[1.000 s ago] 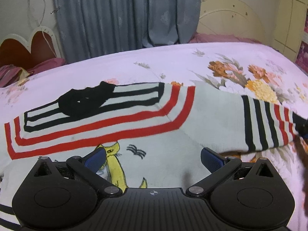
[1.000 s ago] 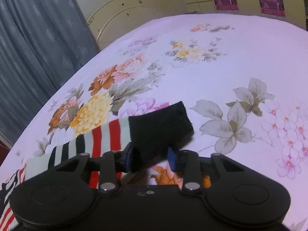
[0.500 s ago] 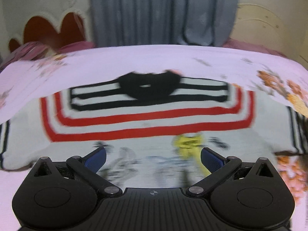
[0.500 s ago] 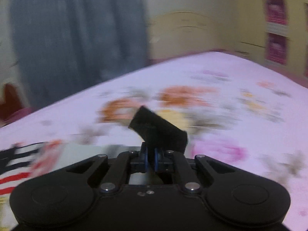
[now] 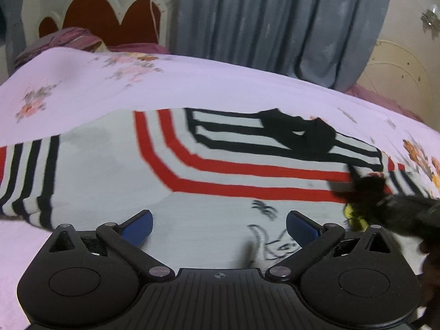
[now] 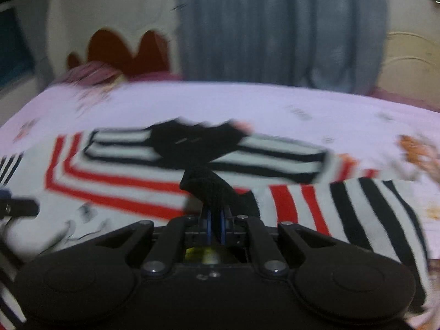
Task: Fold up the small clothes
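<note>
One garment: we see a small pale knit sweater with red and black stripes and a black collar point(image 5: 176, 170), lying spread flat across the middle of both frames on the pink floral bedsheet point(image 5: 82, 82).
Right sleeve: the striped sleeve point(image 6: 357, 209) lies folded in across the chest, at the right of the right wrist frame; its black ribbed cuff point(image 6: 211, 189) stands up at the centre.
Right tool: the right tool point(image 6: 216, 225) is pinched narrow on that cuff, with the knit between the blue pads.
Left tool: the left tool point(image 5: 218, 227) stands wide with nothing between its pads, low centre of its frame over the printed chest.
Left sleeve: the other striped sleeve point(image 5: 30, 178) lies out flat at the far left of the left wrist frame.
Handling: we judge the knit light, soft and limp; it will drape and drag rather than hold shape, and the bedsheet may catch on it.
Where to hold: the ribbed cuffs and hem look the firmest edges; we would take the left sleeve by its cuff end.
</note>
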The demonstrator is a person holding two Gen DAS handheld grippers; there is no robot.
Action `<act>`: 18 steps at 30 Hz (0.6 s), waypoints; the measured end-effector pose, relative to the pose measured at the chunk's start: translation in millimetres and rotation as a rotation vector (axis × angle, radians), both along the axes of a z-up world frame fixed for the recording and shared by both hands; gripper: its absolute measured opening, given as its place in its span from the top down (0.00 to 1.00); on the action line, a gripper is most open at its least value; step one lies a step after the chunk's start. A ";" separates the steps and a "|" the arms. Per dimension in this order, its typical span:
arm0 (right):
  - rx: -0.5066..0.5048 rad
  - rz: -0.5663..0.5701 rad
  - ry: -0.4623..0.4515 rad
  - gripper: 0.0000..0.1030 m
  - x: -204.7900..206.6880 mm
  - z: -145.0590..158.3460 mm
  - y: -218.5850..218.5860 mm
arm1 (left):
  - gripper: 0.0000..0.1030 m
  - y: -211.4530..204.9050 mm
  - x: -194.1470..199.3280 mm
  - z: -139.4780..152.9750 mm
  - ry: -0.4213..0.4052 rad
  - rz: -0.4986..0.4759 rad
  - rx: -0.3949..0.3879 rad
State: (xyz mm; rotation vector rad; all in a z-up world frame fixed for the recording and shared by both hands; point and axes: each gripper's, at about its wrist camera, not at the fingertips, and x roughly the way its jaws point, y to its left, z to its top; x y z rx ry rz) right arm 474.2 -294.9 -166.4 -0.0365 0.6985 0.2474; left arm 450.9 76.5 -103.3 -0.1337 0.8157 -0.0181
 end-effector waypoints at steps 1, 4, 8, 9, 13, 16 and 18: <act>-0.010 0.021 0.016 0.93 1.6 -5.7 12.5 | 0.01 4.2 -0.7 -1.0 0.003 0.002 -0.004; -0.026 0.055 0.039 0.74 4.8 -20.5 33.1 | 0.01 7.5 -0.6 -3.7 0.004 -0.002 -0.023; 0.032 0.091 0.020 0.57 -4.4 -7.2 27.3 | 0.01 -4.1 2.6 -3.8 -0.008 -0.033 -0.074; 0.055 0.078 -0.005 0.61 -8.4 -1.0 21.2 | 0.01 -10.6 5.5 -3.4 -0.015 -0.045 -0.092; 0.102 -0.054 -0.064 0.81 -20.6 19.5 -25.4 | 0.34 -47.3 22.5 -7.9 0.005 -0.127 -0.179; 0.111 -0.171 -0.085 0.83 -32.4 31.4 -68.5 | 0.37 -79.4 40.2 -22.2 0.048 -0.175 -0.226; 0.102 -0.232 -0.087 0.83 -38.5 36.2 -93.5 | 0.38 -100.6 53.1 -33.4 0.080 -0.193 -0.218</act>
